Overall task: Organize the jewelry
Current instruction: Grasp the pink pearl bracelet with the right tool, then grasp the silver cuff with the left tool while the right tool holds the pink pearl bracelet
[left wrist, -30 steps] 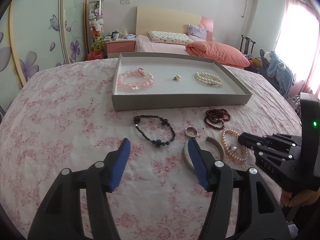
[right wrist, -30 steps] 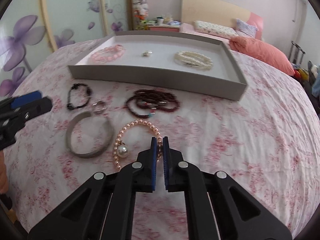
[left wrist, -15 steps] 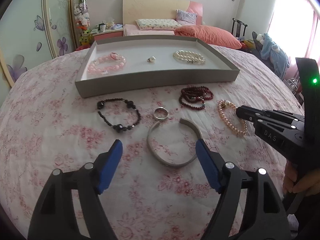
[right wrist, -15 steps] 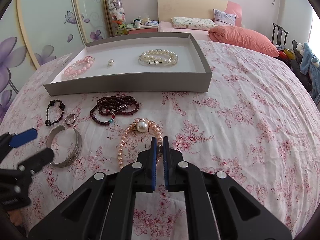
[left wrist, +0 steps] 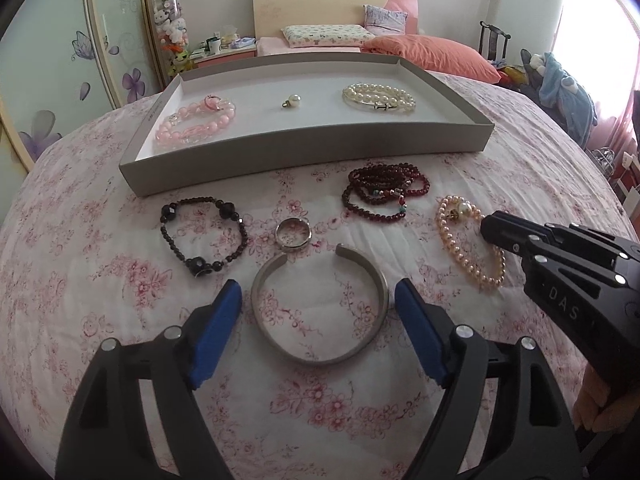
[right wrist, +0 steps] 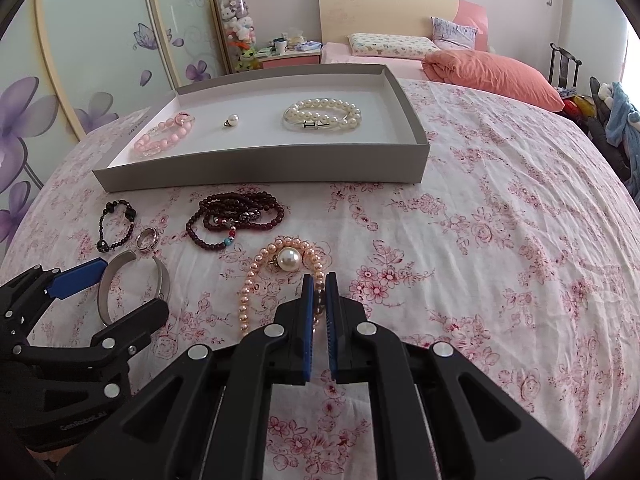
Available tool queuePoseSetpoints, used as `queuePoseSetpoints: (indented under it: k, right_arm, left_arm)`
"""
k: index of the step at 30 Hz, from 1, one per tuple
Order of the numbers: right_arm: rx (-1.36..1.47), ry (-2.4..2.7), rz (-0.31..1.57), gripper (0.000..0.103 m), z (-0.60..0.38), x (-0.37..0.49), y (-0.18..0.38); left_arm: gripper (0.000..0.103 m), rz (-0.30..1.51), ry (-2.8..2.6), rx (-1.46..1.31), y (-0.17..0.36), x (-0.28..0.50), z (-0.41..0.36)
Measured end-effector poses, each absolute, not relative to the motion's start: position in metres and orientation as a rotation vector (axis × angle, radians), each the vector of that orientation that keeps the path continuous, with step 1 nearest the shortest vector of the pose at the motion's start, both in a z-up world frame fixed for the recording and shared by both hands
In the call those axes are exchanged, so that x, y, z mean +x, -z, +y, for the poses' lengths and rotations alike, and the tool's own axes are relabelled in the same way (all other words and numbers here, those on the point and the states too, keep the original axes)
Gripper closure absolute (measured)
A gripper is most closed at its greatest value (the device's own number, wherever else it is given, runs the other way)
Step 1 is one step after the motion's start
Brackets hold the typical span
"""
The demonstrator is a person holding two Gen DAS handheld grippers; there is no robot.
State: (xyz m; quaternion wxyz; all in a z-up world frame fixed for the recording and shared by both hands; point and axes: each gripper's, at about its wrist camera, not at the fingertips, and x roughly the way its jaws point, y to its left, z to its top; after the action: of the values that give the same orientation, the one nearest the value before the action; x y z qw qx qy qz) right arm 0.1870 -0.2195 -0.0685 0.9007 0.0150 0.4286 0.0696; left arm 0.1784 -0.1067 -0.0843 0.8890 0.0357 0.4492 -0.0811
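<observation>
- Since the earlier frame we've brought the left gripper (left wrist: pixel 318 300) down over the silver cuff bangle (left wrist: pixel 320 304); its jaws have just been opening and now stand wide, one either side of the cuff, not pressing it.
- Right gripper (right wrist: pixel 319 292): jaws closed, nothing gripped as far as we see, tips over the near side of the peach pearl bracelet (right wrist: pixel 280 276).
- Done: inside the grey tray (left wrist: pixel 312 152) lie the pink bead bracelet (left wrist: pixel 196 122), a lone pearl pendant (left wrist: pixel 291 101) and the white pearl bracelet (left wrist: pixel 380 98).
- Left: five pieces on the bed in front of the tray: black bead bracelet (left wrist: pixel 204 236), ring (left wrist: pixel 293 233), cuff, dark red bead strand (left wrist: pixel 384 192), peach pearls. We judge under half done.
- Cuff look: plain brushed metal, open C, gap facing the tray, lying flat, one end touching the ring.
</observation>
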Motion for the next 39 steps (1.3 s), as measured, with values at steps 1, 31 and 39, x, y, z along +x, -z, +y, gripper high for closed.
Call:
queuePoseSetpoints:
  k: [1,31,39]
  right_arm:
    - [0.031,-0.145,0.887,0.096,-0.219,0.187,0.068]
    - [0.060,-0.182,0.819,0.096,-0.214,0.194,0.050]
    - [0.071,-0.267,0.774,0.096,-0.203,0.188,0.038]
  left_arm:
    - [0.026,0.934,0.162,0.074,0.084,0.180,-0.106]
    - [0.037,0.898,0.128,0.065,0.074,0.166,-0.070]
    - [0.037,0.847,0.092,0.059,0.061,0.160,-0.053]
